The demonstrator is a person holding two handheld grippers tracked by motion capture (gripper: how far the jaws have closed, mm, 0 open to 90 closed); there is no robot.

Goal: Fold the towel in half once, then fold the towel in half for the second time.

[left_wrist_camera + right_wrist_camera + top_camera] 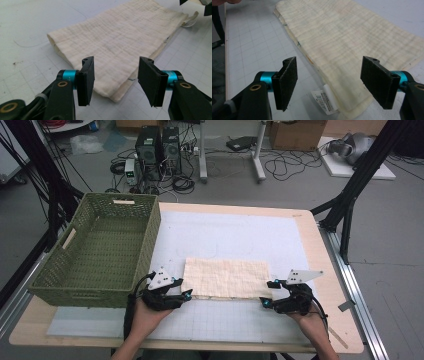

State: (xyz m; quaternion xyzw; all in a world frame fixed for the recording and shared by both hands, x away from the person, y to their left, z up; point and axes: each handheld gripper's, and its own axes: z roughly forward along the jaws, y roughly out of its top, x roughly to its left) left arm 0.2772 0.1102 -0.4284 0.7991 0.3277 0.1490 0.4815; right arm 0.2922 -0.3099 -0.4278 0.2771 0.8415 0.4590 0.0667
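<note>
Cloth status: cream folded muslin cloth (226, 278), a flat rectangle of several layers, lies on the white gridded mat (225, 320) of the worktop, near its front edge and just right of the green woven basket (100, 250). Folding appears partly done, judging by the stacked edges at the near side; the basket holds nothing, so any further fold and a possible transfer into it remain.

Left gripper (186, 293) sits at the cloth's near-left corner, fingers (86, 80) spread apart with the corner lying between and just beyond them, not yet pinched. Right gripper (267, 296) sits at the near-right corner, fingers (287, 82) likewise spread wide, gripping nothing; a small white care label (325, 98) pokes out from that corner.

Orientation: cloth's long axis runs left-right across the worktop, parallel to its front edge; short sides face the two grippers. Next move is probably a simultaneous pinch of both near corners.
</note>
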